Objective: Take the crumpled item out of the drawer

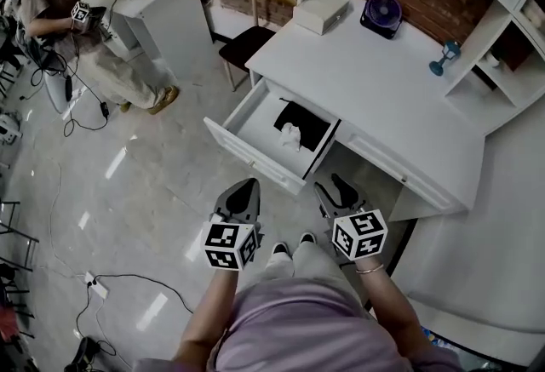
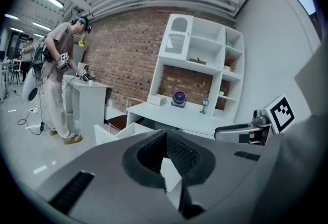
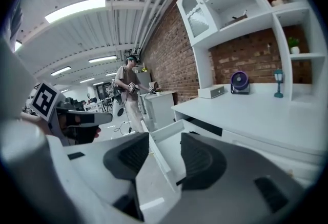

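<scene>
**A:** Tongs state?
**B:** Left tongs point(image 1: 244, 189) closed tip to tip, empty. Right tongs point(image 1: 334, 188) spread wide, nothing between the pads. Both hang just short of the drawer point(image 1: 254, 159) front, not touching.
**A:** Target?
**B:** White crumpled item point(image 1: 291, 136) lies inside the open drawer, toward the back, beside a dark patch point(image 1: 311, 125).
**A:** Clearance?
**B:** Drawer is open from above. The desk point(image 1: 375, 81) edge covers its back end. Bare floor point(image 1: 153, 183) to my left, chair point(image 1: 251, 42) beyond the drawer.
**A:** Blind spots?
**B:** Can't tell what the dark patch is. In the left gripper view the drawer wall hides the item. My own jaws fill the lower half of both gripper views.
</scene>
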